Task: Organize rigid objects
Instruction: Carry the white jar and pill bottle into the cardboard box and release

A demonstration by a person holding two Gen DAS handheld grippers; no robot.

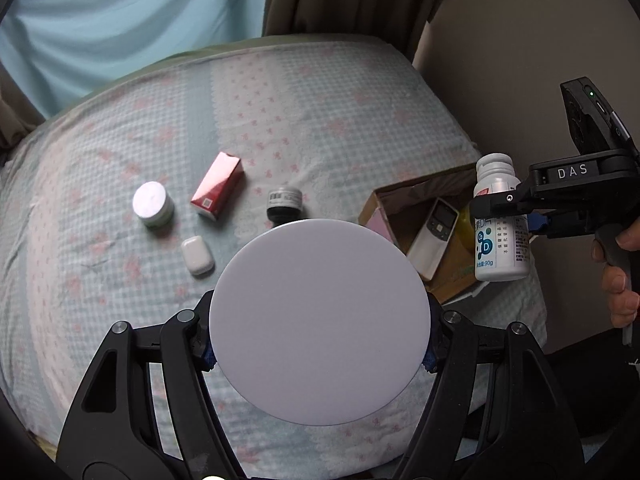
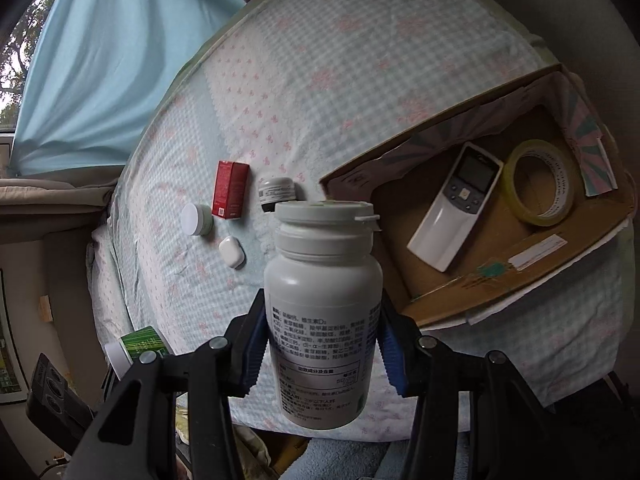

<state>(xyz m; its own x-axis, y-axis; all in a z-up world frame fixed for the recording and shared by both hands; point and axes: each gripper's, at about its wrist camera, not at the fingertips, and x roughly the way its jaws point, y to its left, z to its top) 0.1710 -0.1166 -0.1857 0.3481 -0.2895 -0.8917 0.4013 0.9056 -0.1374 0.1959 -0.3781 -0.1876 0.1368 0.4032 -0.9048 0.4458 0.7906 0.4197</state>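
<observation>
My left gripper (image 1: pixel 320 356) is shut on a round white-lidded container (image 1: pixel 320 320), held above the bed; its green side (image 2: pixel 142 344) shows in the right wrist view. My right gripper (image 2: pixel 322 344) is shut on a white pill bottle (image 2: pixel 324 312), held upright beside the cardboard box (image 2: pixel 520 252); the bottle also shows in the left wrist view (image 1: pixel 500 224). On the bed lie a small white-lidded jar (image 1: pixel 153 204), a red carton (image 1: pixel 218 184), a black jar (image 1: pixel 285 202) and a white earbud case (image 1: pixel 197 255).
The box (image 1: pixel 372 206) at the bed's right edge holds a white remote (image 2: pixel 456 212) and a yellow tape roll (image 2: pixel 538 182). The checked bedspread (image 1: pixel 320 112) stretches far behind. A blue curtain (image 1: pixel 120 20) and a wall (image 1: pixel 540 40) bound the bed.
</observation>
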